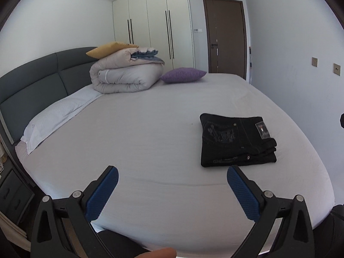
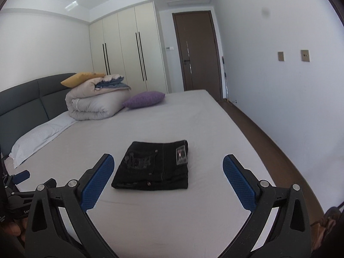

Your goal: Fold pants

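Black pants (image 1: 235, 139) lie folded in a compact rectangle on the grey bed sheet (image 1: 150, 133), waistband label up. They also show in the right wrist view (image 2: 153, 166). My left gripper (image 1: 172, 173) is open and empty, held above the bed's near edge, left of and nearer than the pants. My right gripper (image 2: 168, 161) is open and empty, raised in front of the pants, which appear between its fingers but farther away. The left gripper also shows at the left edge of the right wrist view (image 2: 20, 177).
A rolled beige duvet (image 1: 124, 73) with a yellow pillow (image 1: 109, 49) on it sits at the head of the bed. A purple pillow (image 1: 182, 75) lies beside it. A white pillow (image 1: 56, 116) lies by the grey headboard (image 1: 36, 86). Floor (image 2: 279, 142) runs along the right wall.
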